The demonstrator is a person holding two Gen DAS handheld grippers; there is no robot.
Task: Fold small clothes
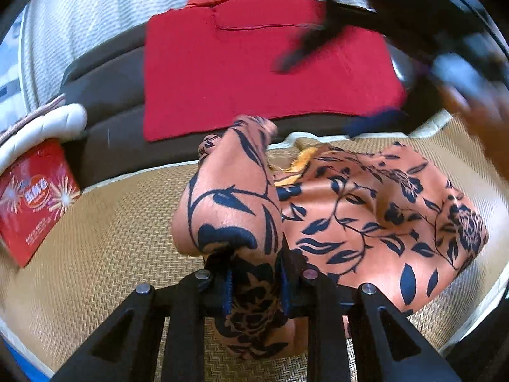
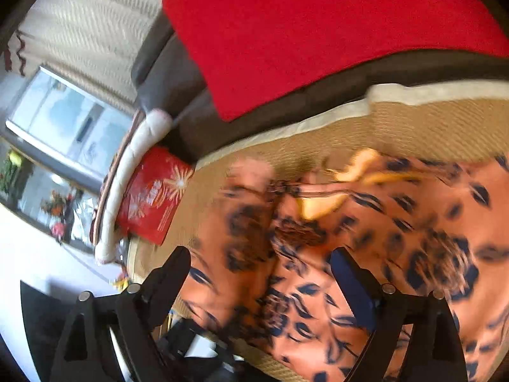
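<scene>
Floral garment (image 1: 366, 210) lies on the woven mat (image 1: 105, 248); your left gripper (image 1: 254, 289) is clenched on a bunched fold of it. Your right gripper (image 2: 261, 273) hangs spread apart above the cloth, gripping nothing.

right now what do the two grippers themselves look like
Both are matte black with angular, triangular-cutout linkage arms and round silver pivot pins. The left gripper has blue pads inside its jaws. The right gripper shows a dark blue pad on one of its jaws. No cables or markings are visible.

Daylit fisheye frames — heavy motion blur
</scene>
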